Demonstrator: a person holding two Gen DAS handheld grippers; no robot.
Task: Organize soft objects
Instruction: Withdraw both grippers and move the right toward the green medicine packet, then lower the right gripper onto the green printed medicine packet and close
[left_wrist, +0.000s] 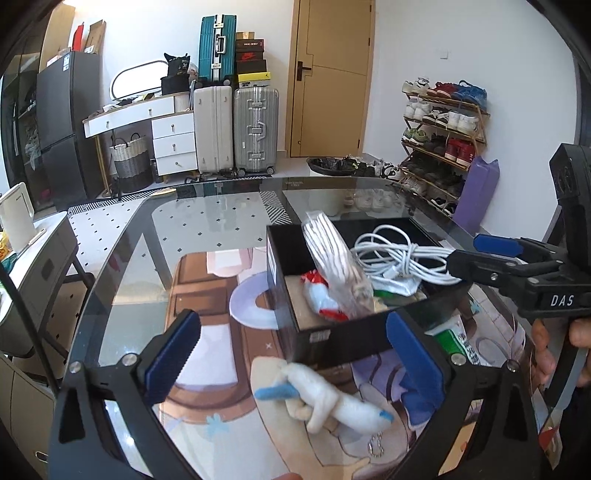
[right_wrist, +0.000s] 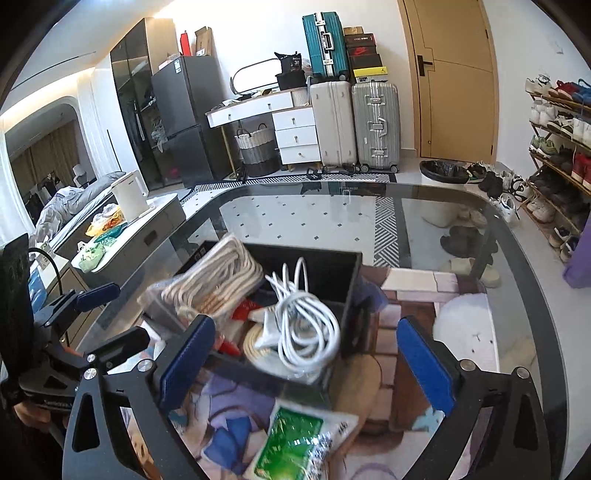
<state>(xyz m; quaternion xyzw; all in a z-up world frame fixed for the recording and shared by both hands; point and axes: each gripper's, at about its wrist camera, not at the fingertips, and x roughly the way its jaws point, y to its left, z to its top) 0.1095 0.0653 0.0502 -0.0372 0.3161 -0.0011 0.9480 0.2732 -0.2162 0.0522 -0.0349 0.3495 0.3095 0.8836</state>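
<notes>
Reaching with jaws spread and empty, the left gripper (left_wrist: 291, 358) could knock the white plush toy (left_wrist: 325, 402) off the glass table (left_wrist: 122, 266).

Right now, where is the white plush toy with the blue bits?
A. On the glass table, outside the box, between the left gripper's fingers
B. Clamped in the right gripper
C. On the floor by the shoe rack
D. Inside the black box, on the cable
A. The left wrist view shows the white plush toy lying on the glass table just in front of the black box, untouched, with the left gripper wide open around it.
</notes>
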